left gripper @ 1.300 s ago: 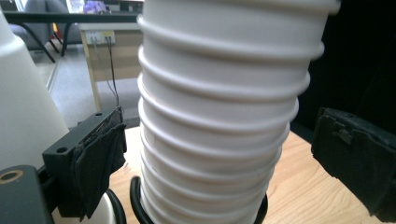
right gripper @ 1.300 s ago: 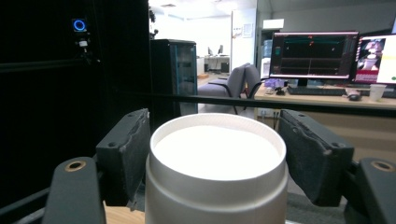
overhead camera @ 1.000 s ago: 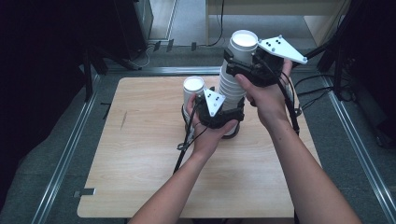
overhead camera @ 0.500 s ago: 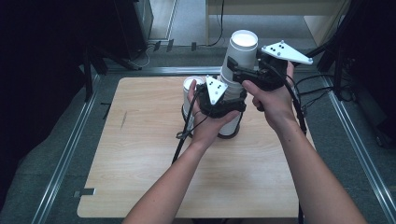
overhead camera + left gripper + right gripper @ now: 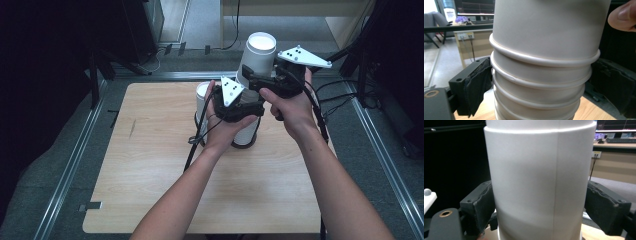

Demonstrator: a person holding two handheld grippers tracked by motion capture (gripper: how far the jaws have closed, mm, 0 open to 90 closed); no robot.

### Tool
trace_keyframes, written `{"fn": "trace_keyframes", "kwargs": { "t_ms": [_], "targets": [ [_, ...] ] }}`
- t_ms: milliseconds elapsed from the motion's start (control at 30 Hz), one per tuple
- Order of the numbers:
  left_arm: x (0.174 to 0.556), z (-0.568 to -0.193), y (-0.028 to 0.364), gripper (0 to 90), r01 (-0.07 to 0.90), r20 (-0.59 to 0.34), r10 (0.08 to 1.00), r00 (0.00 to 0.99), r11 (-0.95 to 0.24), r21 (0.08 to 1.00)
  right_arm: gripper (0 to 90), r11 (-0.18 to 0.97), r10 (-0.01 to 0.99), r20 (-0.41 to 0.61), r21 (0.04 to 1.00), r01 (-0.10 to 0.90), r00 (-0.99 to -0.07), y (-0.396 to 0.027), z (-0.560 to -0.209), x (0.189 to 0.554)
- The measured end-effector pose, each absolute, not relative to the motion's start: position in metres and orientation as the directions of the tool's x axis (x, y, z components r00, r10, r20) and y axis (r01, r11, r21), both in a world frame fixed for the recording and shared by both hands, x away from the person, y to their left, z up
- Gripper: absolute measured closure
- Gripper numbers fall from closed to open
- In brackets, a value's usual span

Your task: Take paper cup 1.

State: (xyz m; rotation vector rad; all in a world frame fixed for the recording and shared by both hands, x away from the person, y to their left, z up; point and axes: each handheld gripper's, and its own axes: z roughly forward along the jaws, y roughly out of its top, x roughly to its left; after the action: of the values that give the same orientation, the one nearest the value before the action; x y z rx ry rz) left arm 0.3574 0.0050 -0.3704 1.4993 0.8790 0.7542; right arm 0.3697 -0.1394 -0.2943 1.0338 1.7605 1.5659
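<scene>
I count one tall stack of white paper cups [image 5: 252, 90] with at least five rims showing in my left tongs view, one single white cup [image 5: 202, 100] standing apart behind it, two tongs in my hands, and one wooden bench [image 5: 150, 165] under it all

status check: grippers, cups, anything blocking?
Right gripper shut on top cup. Left gripper jaws around cup stack, just closing in. Second stack stands close behind, left.

Stacked white paper cups [image 5: 544, 75] stand between the left gripper's [image 5: 541, 87] black jaws, pads touching rolled rims.
</scene>
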Motion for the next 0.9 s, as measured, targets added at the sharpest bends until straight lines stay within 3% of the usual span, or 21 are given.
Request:
{"fn": "trace_keyframes", "kwargs": {
  "t_ms": [300, 900],
  "targets": [
    [0.357, -0.369, 0.008, 6.8, 0.103, -0.032, 0.854, 0.52, -0.026, 0.994, 9.5, 0.043, 0.827, 0.103, 0.969, 0.244, -0.553, -0.139, -0.304, 0.375],
    [0.356, -0.372, 0.011, 9.0, 0.095, -0.026, 0.847, 0.531, -0.029, 0.995, 16.7, 0.036, 0.844, 0.046, 0.989, 0.141, -0.534, -0.136, -0.294, 0.371]
  ]
}}
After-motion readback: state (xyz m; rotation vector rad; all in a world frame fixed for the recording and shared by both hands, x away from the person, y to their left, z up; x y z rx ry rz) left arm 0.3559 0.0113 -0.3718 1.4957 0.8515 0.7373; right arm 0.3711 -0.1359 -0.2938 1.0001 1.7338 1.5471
